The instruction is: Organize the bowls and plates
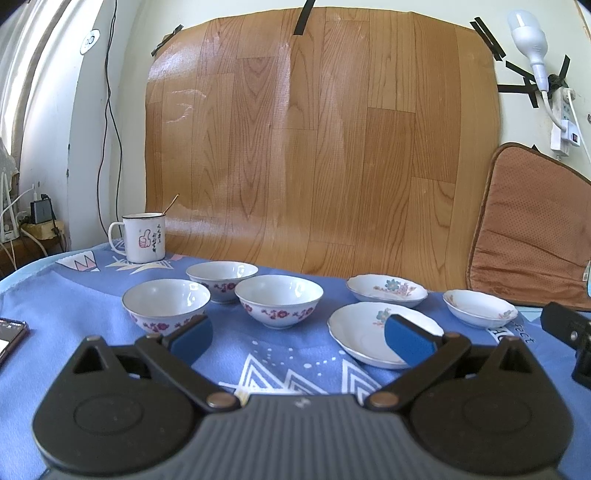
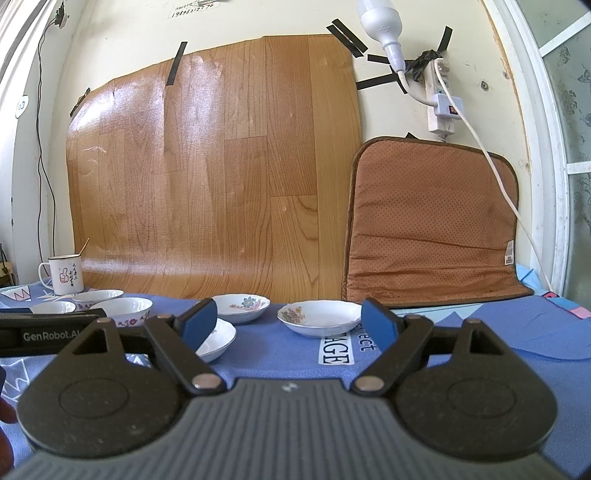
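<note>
While spread wide, both grippers hold nothing

"GenRobot.AI" runs in white along the left hand-held gripper, and the blue cloth on the tabletop bears a white label ending in "AGE".

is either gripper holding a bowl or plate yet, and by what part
Nothing is held. The left gripper and the right gripper both stand open, with only the blue cloth and dishes behind their fingers.

Cream wall, taped wood-grain sheet, brown cushion
</note>
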The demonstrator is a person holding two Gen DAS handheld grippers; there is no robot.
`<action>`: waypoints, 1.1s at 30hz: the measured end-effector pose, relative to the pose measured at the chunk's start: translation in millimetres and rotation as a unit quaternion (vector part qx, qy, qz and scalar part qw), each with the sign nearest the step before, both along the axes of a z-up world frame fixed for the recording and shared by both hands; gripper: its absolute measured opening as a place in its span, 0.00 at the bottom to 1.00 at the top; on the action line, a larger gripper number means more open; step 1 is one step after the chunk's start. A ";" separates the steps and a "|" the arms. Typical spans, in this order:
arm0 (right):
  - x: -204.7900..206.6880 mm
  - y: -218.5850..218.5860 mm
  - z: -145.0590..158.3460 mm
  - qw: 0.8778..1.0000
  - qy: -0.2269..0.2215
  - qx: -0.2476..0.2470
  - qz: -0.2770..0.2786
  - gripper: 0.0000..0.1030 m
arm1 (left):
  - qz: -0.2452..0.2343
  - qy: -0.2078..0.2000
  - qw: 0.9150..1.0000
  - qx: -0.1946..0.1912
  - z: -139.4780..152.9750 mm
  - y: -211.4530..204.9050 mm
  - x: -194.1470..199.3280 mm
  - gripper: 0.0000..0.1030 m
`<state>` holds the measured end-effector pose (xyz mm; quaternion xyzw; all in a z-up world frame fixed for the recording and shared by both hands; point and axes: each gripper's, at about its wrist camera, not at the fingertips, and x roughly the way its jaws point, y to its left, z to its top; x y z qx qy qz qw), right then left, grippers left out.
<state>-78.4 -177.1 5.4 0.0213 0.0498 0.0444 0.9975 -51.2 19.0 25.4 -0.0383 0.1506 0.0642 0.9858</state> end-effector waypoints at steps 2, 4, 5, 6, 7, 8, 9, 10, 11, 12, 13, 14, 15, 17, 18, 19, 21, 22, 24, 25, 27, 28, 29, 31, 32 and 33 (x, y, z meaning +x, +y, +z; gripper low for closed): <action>0.1 0.1 0.0 1.000 0.000 0.000 0.000 0.85 | -0.001 0.000 1.000 -0.001 -0.1 -0.3 0.0 1.00; 0.2 0.2 0.0 1.000 0.000 0.000 0.000 0.85 | -0.002 0.001 1.000 -0.003 -0.2 0.3 0.0 1.00; 0.2 0.2 0.0 1.000 0.000 0.000 0.000 0.85 | -0.002 0.001 1.000 -0.004 -0.2 0.4 0.5 1.00; 0.0 0.2 0.0 1.000 0.000 0.000 0.000 0.85 | -0.002 0.001 1.000 -0.005 -0.2 0.6 0.3 1.00; 0.0 0.1 0.0 1.000 0.000 0.000 0.000 0.85 | -0.003 0.001 1.000 -0.005 -0.3 0.6 0.3 1.00; 0.2 0.3 0.0 1.000 0.000 0.000 0.000 0.85 | -0.002 0.001 1.000 -0.006 -0.3 0.6 0.1 1.00; 0.2 0.3 0.0 1.000 0.000 0.000 0.000 0.85 | -0.003 0.001 1.000 -0.006 -0.3 0.5 -0.1 1.00; -0.1 0.1 -0.1 1.000 0.000 0.000 0.000 0.85 | -0.002 0.001 1.000 -0.006 -0.2 0.5 0.1 1.00; -0.1 0.1 -0.1 1.000 0.000 0.000 0.000 0.85 | -0.002 0.001 1.000 -0.006 -0.2 0.5 0.2 1.00; 0.1 0.3 0.0 1.000 0.000 0.000 0.000 0.85 | -0.003 0.001 1.000 -0.006 -0.3 0.5 0.2 1.00; 0.0 0.1 -0.1 1.000 0.000 0.000 0.000 0.85 | -0.002 0.001 1.000 -0.006 -0.2 0.4 0.2 1.00; 0.2 0.2 0.0 1.000 0.000 0.000 0.000 0.85 | -0.002 0.001 1.000 -0.006 -0.2 0.3 0.3 1.00; 0.0 0.1 0.0 1.000 0.000 0.000 0.000 0.85 | -0.003 0.001 1.000 -0.006 -0.2 0.2 0.1 1.00; 0.0 0.1 -0.1 1.000 0.000 0.000 0.000 0.85 | -0.003 0.002 1.000 -0.007 -0.3 0.3 0.7 1.00; 0.1 0.1 0.0 1.000 0.000 0.000 0.000 0.85 | -0.004 0.002 1.000 -0.008 -0.4 0.0 0.7 1.00; 0.1 0.1 0.0 1.000 0.000 0.000 0.000 0.85 | -0.004 0.002 1.000 -0.008 -0.6 -0.1 0.9 1.00; 0.2 0.2 -0.2 1.000 0.000 0.000 0.001 0.85 | -0.004 0.002 1.000 -0.008 -0.7 -0.7 0.8 1.00; 0.3 0.3 -0.2 1.000 0.000 0.000 0.001 0.85 | -0.004 0.002 1.000 -0.008 -0.6 -0.3 0.8 1.00; 0.6 0.4 -0.2 1.000 0.000 0.000 0.000 0.85 | -0.004 0.002 1.000 -0.009 -0.7 -0.6 0.8 1.00; 0.3 0.3 -0.3 1.000 0.000 0.000 0.000 0.85 | -0.004 0.002 1.000 -0.009 -0.6 -0.4 0.8 1.00; 0.4 0.6 -0.3 1.000 0.000 0.000 0.000 0.85 | -0.005 0.002 1.000 -0.010 -0.7 -0.3 0.5 1.00; 0.3 0.3 -0.3 1.000 0.000 0.000 0.000 0.85 | -0.006 0.003 1.000 -0.011 -0.7 -0.5 0.3 1.00; 0.3 0.3 -0.3 1.000 0.000 0.000 0.000 0.85 | -0.006 0.003 1.000 -0.011 -0.6 -0.2 0.7 1.00; 0.4 0.4 -0.3 1.000 0.000 0.000 0.000 0.85 | -0.005 0.003 1.000 -0.011 -0.6 -0.7 0.5 1.00; 0.3 0.3 -0.4 1.000 0.001 0.001 0.001 0.85 | -0.005 0.002 1.000 -0.011 -0.6 -1.0 0.4 1.00; 0.5 0.5 -0.5 1.000 0.001 0.001 0.001 0.85 | -0.005 0.002 1.000 -0.011 -0.6 -0.3 0.7 1.00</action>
